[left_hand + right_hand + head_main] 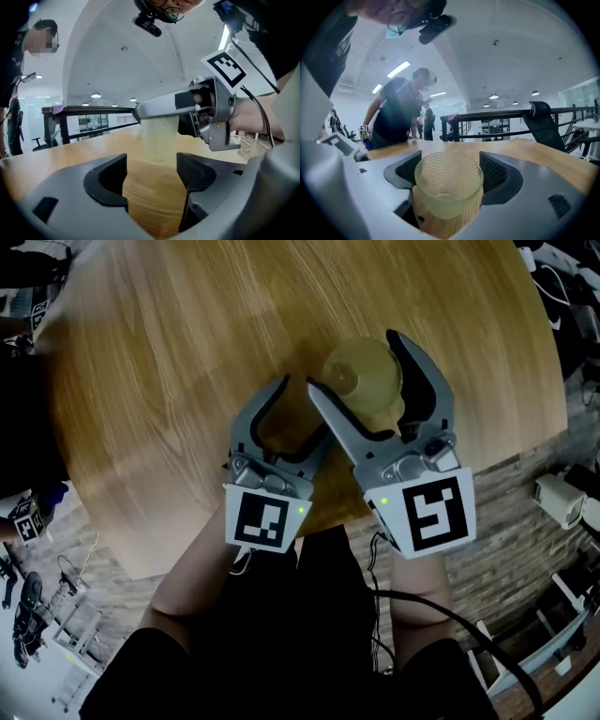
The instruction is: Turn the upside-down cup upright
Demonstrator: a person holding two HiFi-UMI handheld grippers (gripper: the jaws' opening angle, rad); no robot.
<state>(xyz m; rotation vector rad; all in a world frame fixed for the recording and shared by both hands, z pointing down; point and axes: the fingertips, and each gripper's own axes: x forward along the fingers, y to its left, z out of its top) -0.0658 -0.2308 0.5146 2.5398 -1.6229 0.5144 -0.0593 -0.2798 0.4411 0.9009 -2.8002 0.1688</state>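
Head view: both grippers reach over a round wooden table (169,381). The right gripper (354,360) has its jaws on either side of a yellow-green cup (361,381), over the table's middle. The left gripper (302,409) sits just beside it, nearer the person, with its jaws spread and only bare wood between them.

Left gripper view: its jaws stand wide apart with nothing between the pads. The cup is ahead of them, its wall running straight down from the right gripper's near jaw, which crosses its top. Whether its bottom touches the table I cannot tell.

Right gripper view: both pads press on the cup's sides, so the gripper holds it. The cup's open rim shows on top, facing up and toward the camera, and its pebbled glass wall and inner base can be seen. A person (401,112) stands beyond the table, by a dark railing (497,117).
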